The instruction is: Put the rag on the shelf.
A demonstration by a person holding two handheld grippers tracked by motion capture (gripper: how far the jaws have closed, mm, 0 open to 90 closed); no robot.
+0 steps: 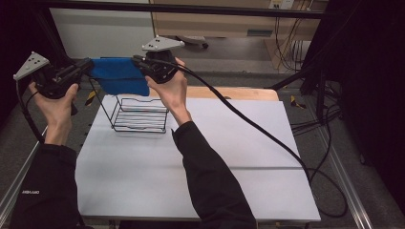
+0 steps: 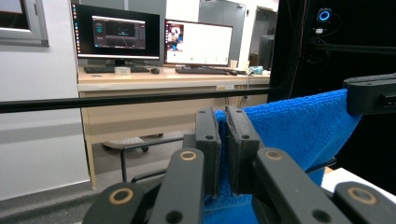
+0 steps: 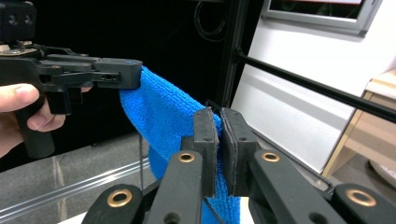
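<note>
Towel [image 1: 119, 75], blue microfiber, is held taut in the air above the wire basket [image 1: 138, 114] at the table's [image 1: 229, 143] far-left edge, clamped by left gripper [image 1: 88, 64] and right gripper [image 1: 138, 61]; monitors [image 2: 116, 35] are seen from the left gripper view.

Tabletop [image 1: 200, 162] evenly lit from overhead; surroundings fall to near black. Monitors [image 2: 154, 39] glare slightly. Close-up fingers [image 3: 205, 140] soft, mildly blurred.

The high view looks forward and down over the white table [image 1: 200, 157]. Each gripper view sits close behind its jaws, both sharing the blue cloth [image 2: 299, 126] above that table.
</note>
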